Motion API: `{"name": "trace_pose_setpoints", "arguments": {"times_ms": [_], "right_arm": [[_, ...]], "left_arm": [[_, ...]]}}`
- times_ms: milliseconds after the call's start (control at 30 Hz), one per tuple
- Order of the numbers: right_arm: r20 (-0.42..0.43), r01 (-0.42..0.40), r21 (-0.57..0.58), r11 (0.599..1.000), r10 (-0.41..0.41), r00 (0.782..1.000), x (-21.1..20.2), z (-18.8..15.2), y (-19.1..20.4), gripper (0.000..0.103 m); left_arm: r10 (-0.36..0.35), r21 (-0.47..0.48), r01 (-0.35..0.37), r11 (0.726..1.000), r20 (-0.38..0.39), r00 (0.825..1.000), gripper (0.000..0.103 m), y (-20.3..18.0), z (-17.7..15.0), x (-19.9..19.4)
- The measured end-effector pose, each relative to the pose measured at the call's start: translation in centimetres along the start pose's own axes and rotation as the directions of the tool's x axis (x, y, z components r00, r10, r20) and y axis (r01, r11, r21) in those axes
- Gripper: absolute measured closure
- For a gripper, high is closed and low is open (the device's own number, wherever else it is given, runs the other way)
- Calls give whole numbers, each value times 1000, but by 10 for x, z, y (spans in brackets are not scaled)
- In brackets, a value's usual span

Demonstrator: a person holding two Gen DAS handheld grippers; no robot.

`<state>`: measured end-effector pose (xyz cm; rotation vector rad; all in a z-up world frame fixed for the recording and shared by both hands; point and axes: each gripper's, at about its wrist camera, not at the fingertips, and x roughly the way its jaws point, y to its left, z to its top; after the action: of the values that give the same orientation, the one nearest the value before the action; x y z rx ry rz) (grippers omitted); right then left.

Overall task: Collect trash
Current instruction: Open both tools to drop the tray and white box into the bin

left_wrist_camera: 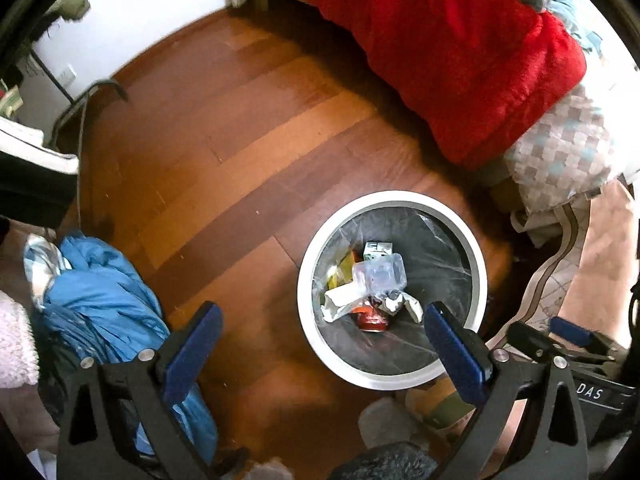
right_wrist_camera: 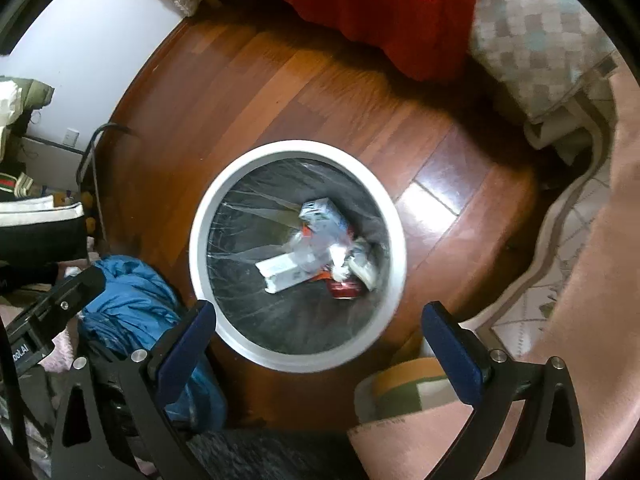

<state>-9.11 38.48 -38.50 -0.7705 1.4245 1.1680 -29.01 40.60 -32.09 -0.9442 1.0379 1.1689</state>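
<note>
A round white trash bin (left_wrist_camera: 308, 276) with a dark clear-plastic liner stands on the wooden floor; it also shows in the right wrist view (right_wrist_camera: 199, 236). Inside lie a clear plastic container (left_wrist_camera: 380, 272), a small carton (right_wrist_camera: 320, 212), white paper (right_wrist_camera: 284, 272) and a red can (left_wrist_camera: 372, 320). My left gripper (left_wrist_camera: 320, 340) is open and empty, above the bin's left side. My right gripper (right_wrist_camera: 320, 336) is open and empty, above the bin's near rim. The right gripper also shows at the right edge of the left wrist view (left_wrist_camera: 568, 332).
A bed with a red blanket (left_wrist_camera: 460, 52) and checked sheet (right_wrist_camera: 532, 36) lies beyond the bin. A blue garment (left_wrist_camera: 100, 300) is heaped on the floor to the left. A pink rug (right_wrist_camera: 592, 280) lies to the right. Slippers (right_wrist_camera: 404, 388) sit near the bin.
</note>
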Motion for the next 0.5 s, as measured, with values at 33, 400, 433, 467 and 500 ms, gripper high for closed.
{"name": "trace_pose_setpoints", "arguments": {"times_ms": [33, 400, 433, 467, 500], "right_arm": [[10, 23, -10, 1000, -23, 1000, -6, -5, -1, 0], [85, 130, -79, 988, -123, 989, -53, -43, -2, 0], [88, 135, -86, 987, -127, 988, -56, -46, -1, 0], [90, 137, -91, 986, -129, 988, -56, -49, 1, 0], [95, 138, -93, 986, -129, 987, -59, -52, 1, 0]], "left_arm": [[5, 9, -5, 1000, 11, 1000, 0, -2, -3, -4], [6, 60, -8, 998, 40, 999, 0, -18, -30, -32], [6, 63, -8, 998, 39, 999, 0, -19, -32, -34], [4, 66, -7, 998, 42, 999, 0, -20, -33, -37], [4, 68, -7, 998, 44, 999, 0, -20, -35, -40]]}}
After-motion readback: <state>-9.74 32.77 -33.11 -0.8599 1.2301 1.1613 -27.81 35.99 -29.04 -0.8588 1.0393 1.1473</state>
